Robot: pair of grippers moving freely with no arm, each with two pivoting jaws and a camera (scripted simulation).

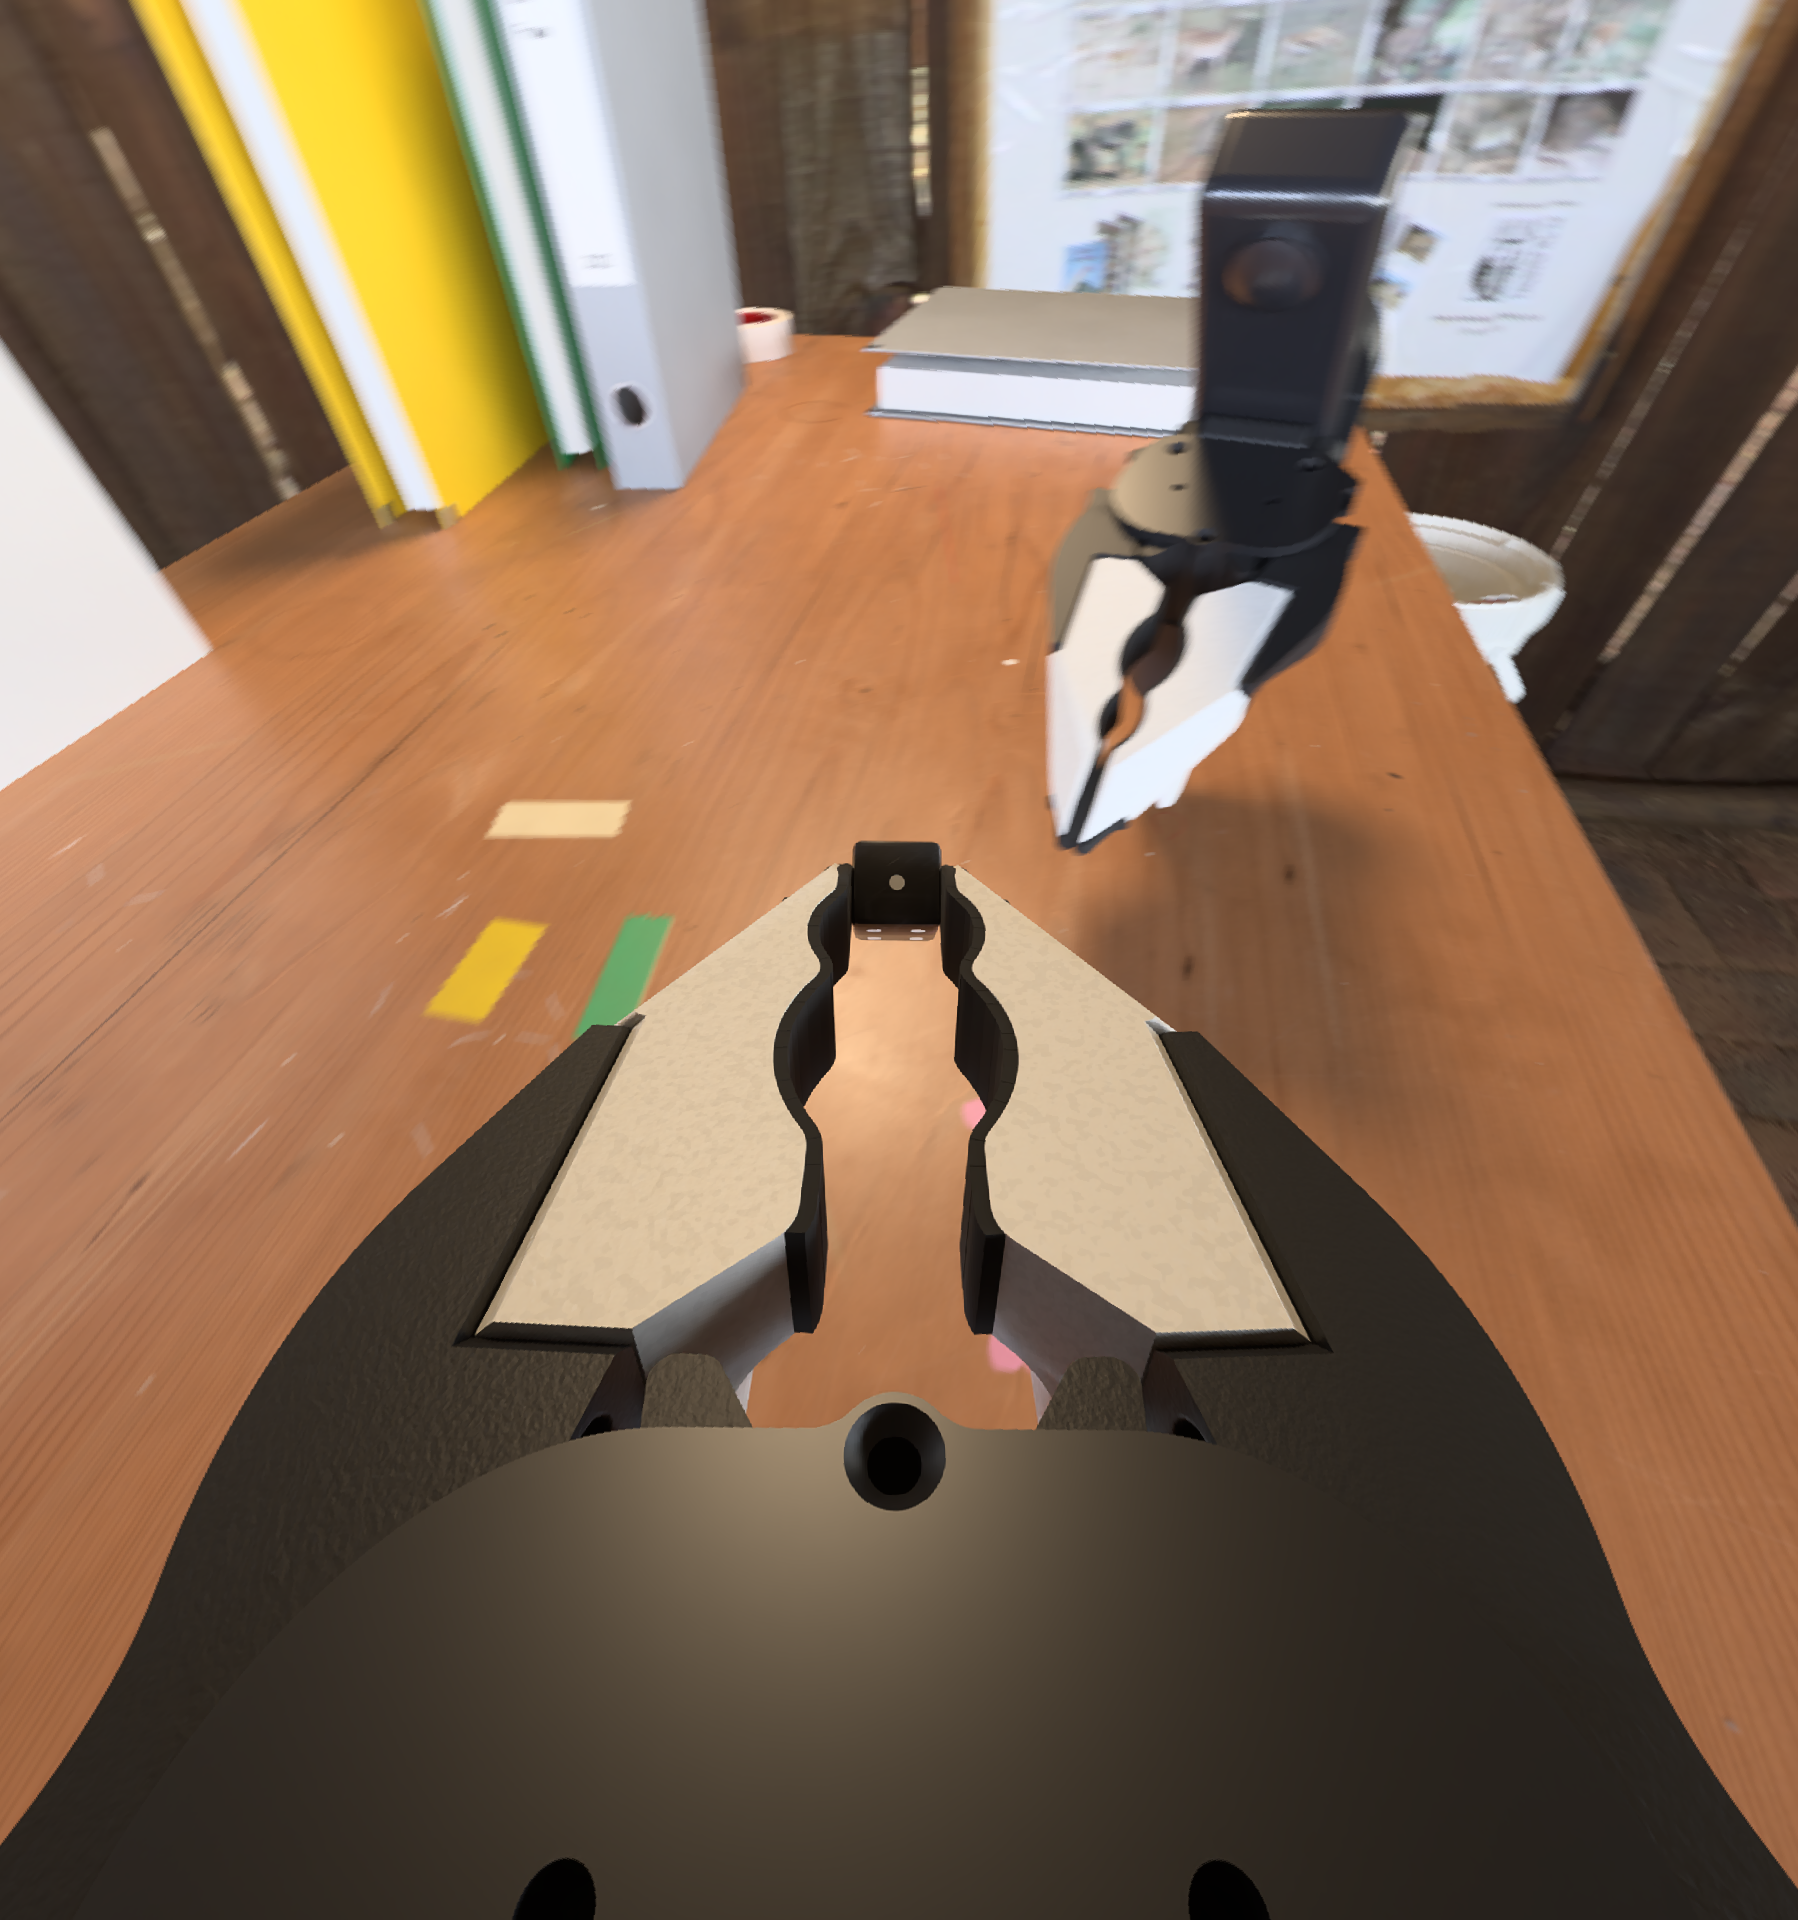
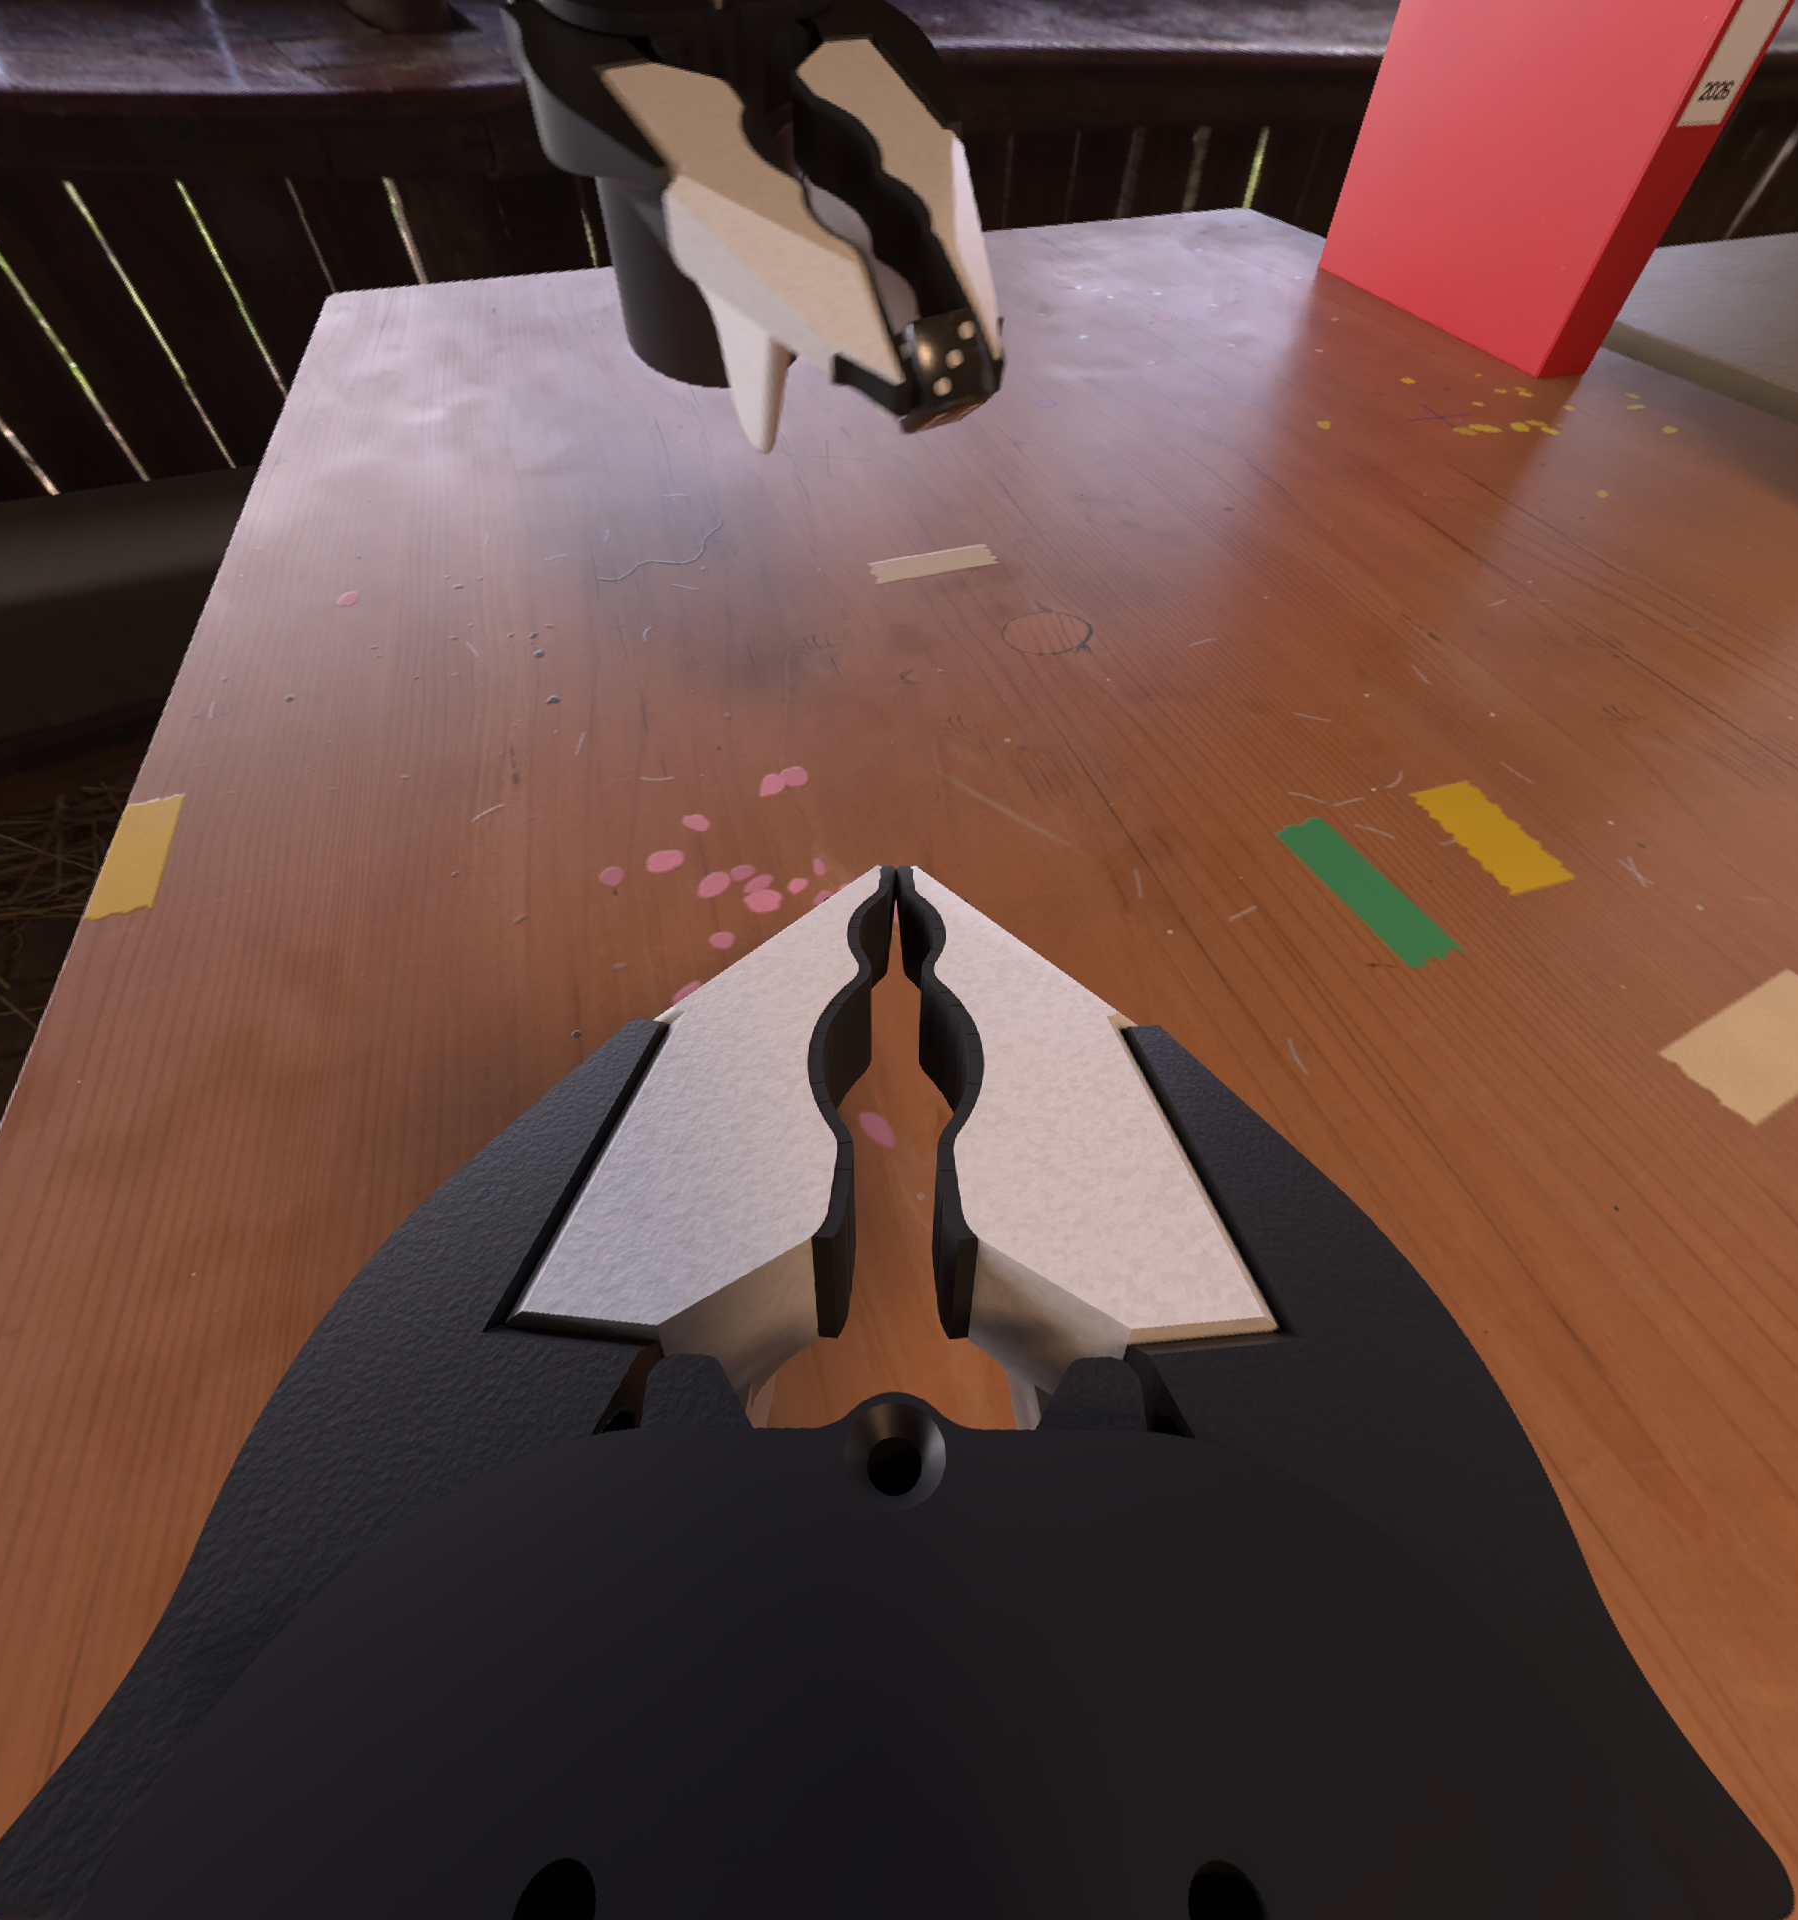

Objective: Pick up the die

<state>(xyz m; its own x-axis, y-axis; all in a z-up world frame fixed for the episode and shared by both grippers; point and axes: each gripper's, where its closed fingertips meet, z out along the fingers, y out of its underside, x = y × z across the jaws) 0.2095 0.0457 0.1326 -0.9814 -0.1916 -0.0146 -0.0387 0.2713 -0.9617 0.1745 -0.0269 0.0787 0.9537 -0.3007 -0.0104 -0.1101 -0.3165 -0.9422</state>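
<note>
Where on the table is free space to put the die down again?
The left gripper holds the die above the table. Bare wood lies between the beige tape and the pink spots, and along the edge by the yellow tape. It is crowded near the binders and the green tape.

Small black die [image 1: 896, 885] with pale pips, pinched at the left gripper [image 1: 896, 896] tips – held above the table

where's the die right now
The die is pinched between the left gripper tips, lifted above the table; the right wrist view shows it opposite.
</note>
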